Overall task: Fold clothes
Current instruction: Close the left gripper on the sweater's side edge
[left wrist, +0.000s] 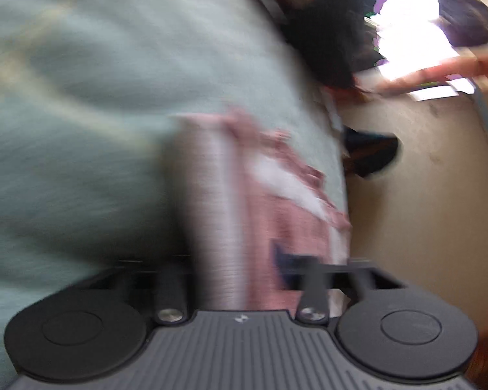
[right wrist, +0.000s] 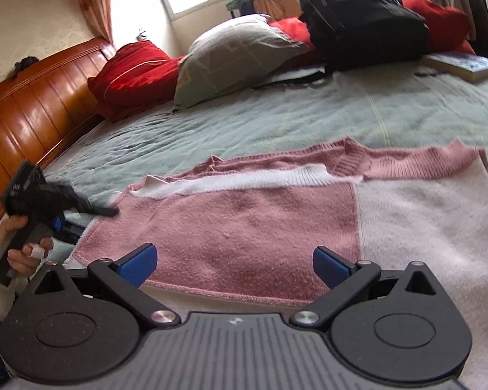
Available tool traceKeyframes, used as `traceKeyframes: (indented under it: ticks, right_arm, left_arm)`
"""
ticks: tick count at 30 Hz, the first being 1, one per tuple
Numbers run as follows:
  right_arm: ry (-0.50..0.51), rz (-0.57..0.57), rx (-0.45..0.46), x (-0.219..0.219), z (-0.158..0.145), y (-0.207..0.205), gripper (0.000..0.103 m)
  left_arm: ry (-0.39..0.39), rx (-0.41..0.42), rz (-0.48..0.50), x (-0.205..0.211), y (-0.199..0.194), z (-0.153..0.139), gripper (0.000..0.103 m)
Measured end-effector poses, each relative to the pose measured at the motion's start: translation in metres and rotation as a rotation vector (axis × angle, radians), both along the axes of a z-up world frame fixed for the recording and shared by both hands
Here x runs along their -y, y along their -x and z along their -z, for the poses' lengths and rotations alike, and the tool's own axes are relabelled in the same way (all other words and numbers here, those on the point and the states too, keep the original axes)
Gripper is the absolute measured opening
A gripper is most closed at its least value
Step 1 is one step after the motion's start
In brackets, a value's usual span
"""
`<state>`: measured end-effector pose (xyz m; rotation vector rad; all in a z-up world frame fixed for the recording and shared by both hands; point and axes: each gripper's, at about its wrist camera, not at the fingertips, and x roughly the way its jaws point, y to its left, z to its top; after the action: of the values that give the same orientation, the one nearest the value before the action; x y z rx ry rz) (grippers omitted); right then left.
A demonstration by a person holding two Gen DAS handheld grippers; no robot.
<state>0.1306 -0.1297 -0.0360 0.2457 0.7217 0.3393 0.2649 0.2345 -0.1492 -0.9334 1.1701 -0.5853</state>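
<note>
A pink and white knitted sweater (right wrist: 250, 221) lies flat on the green blanket (right wrist: 244, 123) of a bed. My right gripper (right wrist: 234, 263) is open just over the sweater's near hem, with nothing clamped between its blue pads (right wrist: 140, 263). In the right wrist view a person's hand holds my left gripper (right wrist: 104, 210) at the sweater's left edge, jaws drawn close. The left wrist view is blurred by motion. There the sweater (left wrist: 296, 208) is bunched between the narrow jaws of my left gripper (left wrist: 240, 260), which looks shut on it.
At the head of the bed are a wooden headboard (right wrist: 32, 107), a red pillow (right wrist: 130, 68), a grey pillow (right wrist: 231, 55) and a black backpack (right wrist: 358, 19). A book (right wrist: 465, 63) lies at the far right. Beige floor (left wrist: 423, 195) borders the bed's side.
</note>
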Motion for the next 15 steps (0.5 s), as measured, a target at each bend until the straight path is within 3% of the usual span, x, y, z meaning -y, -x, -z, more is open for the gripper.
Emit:
traceKeyframes:
  ticks: [1, 2, 3, 4, 5, 6, 9, 11, 15]
  right_arm:
    - [-0.002, 0.001, -0.003, 0.0, 0.001, 0.0, 0.103]
    - [0.001, -0.003, 0.001, 0.0, 0.001, 0.001, 0.103]
    - [0.004, -0.006, 0.006, -0.001, 0.0, 0.001, 0.103]
    - [0.008, -0.005, 0.009, -0.001, 0.0, 0.001, 0.103]
    - [0.01, -0.002, 0.009, -0.002, 0.001, 0.0, 0.103]
    - [0.011, -0.002, 0.009, -0.002, 0.001, 0.0, 0.103]
    - [0.011, -0.008, 0.006, -0.003, 0.003, 0.0, 0.103]
    - [0.02, -0.009, 0.008, -0.003, 0.003, 0.0, 0.103]
    - [0.007, -0.004, 0.011, -0.002, 0.004, -0.002, 0.103]
  left_arm:
    - [0.018, 0.005, -0.003, 0.0, 0.004, -0.003, 0.025]
    - [0.026, 0.02, 0.004, 0.003, 0.007, -0.007, 0.031]
    - [-0.001, 0.068, 0.044, 0.012, 0.009, -0.017, 0.047]
    - [-0.025, 0.104, 0.078, 0.02, 0.01, -0.024, 0.056]
    - [-0.04, 0.1, 0.091, 0.025, 0.007, -0.023, 0.057]
    - [-0.049, 0.088, 0.095, 0.028, 0.004, -0.022, 0.052]
    - [-0.032, 0.002, 0.044, 0.02, -0.005, -0.005, 0.025]
    - [-0.021, 0.013, 0.032, 0.02, -0.002, -0.001, 0.025]
    - [-0.091, 0.046, 0.055, 0.034, 0.0, -0.012, 0.027]
